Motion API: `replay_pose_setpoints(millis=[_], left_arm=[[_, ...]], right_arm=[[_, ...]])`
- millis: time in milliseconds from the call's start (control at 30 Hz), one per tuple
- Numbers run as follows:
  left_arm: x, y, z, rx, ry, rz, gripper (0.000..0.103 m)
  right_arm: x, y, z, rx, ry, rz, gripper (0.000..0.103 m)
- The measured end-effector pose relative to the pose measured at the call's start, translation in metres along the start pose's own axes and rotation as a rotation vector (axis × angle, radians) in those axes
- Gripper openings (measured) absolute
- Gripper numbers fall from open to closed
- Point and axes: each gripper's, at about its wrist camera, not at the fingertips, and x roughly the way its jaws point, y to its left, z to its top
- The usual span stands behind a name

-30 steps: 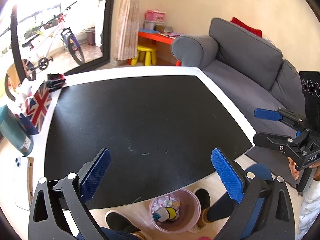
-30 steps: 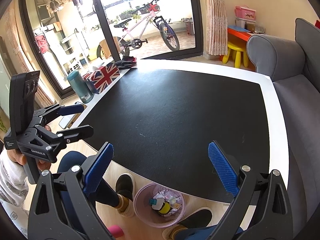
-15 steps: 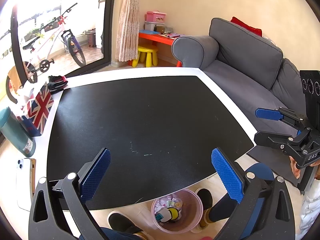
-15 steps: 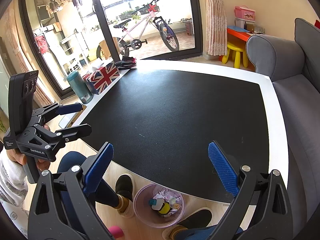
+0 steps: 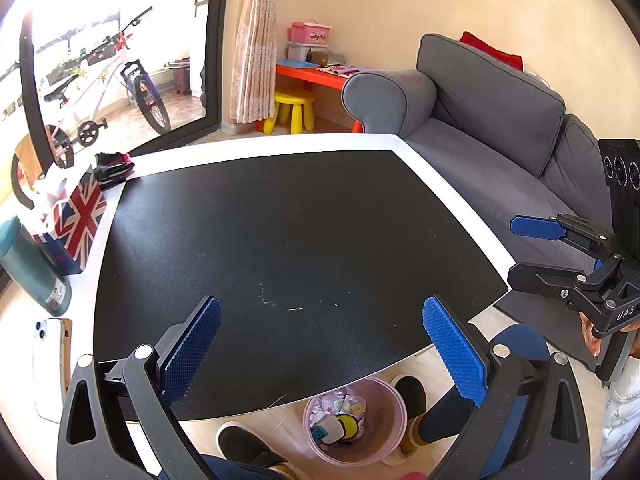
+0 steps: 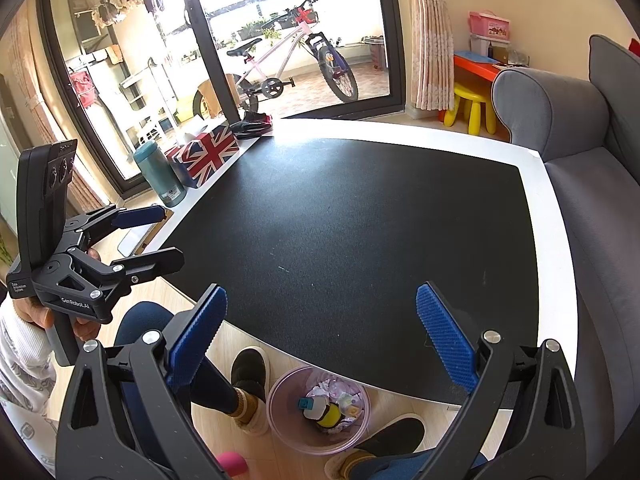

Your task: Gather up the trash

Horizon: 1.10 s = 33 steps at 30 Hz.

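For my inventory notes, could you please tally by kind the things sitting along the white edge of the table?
Tissue box with the British flag: 1
Teal flask: 1
White phone: 1
Black and red bundle at the far corner, possibly gloves: 1
Total: 4

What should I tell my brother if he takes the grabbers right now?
Left hand-held gripper: open, holding nothing, above the table's near edge.
Right hand-held gripper: open, holding nothing, beside it.
Pink bin: on the floor between the feet, already holding wrappers and a small bottle.
Black mat: no trash visible on it.
Left to do: nothing obvious; the phone, teal flask and flag box don't look like trash.
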Motion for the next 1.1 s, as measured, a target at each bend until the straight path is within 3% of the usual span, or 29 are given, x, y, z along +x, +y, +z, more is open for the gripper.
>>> replay_pose_setpoints(millis=[1100], left_arm=[[-0.0008, 0.001, 0.0018, 0.002, -0.003, 0.002, 0.097]], right_arm=[[0.0015, 0.0, -0.0012, -0.001, 0.003, 0.002, 0.094]])
